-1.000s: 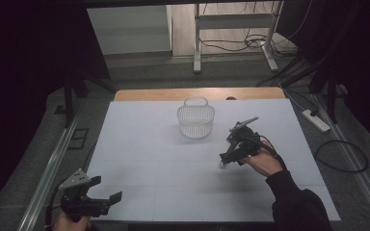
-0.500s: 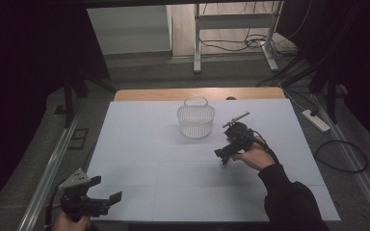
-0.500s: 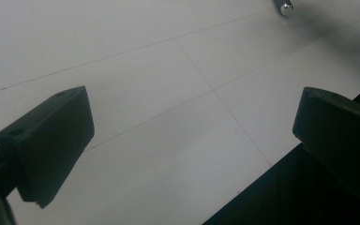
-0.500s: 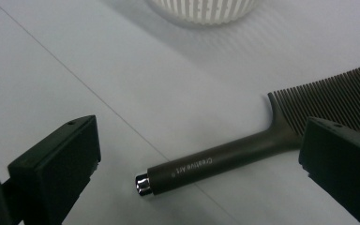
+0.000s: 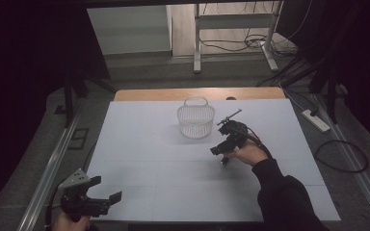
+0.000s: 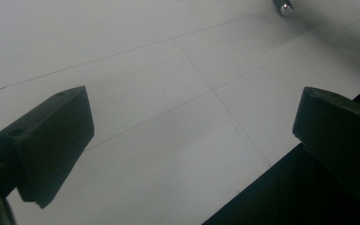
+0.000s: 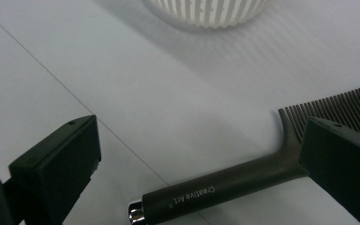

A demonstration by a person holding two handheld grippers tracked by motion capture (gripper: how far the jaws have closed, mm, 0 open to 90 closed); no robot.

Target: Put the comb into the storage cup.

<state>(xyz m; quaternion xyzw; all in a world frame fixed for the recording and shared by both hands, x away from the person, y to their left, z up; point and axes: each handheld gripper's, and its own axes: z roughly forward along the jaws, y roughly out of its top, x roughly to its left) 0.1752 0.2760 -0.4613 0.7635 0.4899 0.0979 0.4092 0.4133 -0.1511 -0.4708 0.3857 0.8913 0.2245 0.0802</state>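
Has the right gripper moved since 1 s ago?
Yes. In the high view the right gripper has shifted left and slightly toward the person, judged against the white basket, which stayed put. A comb lies between its open jaws.

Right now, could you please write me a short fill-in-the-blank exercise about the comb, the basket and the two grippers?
1. The white basket stands on the ____ table sheet.
2. The right gripper has its jaws ____ around the comb.
3. The comb's handle ends in a ____ cap.
4. The left gripper sits near the table's ____ edge.

Missing words: white; open; silver; front
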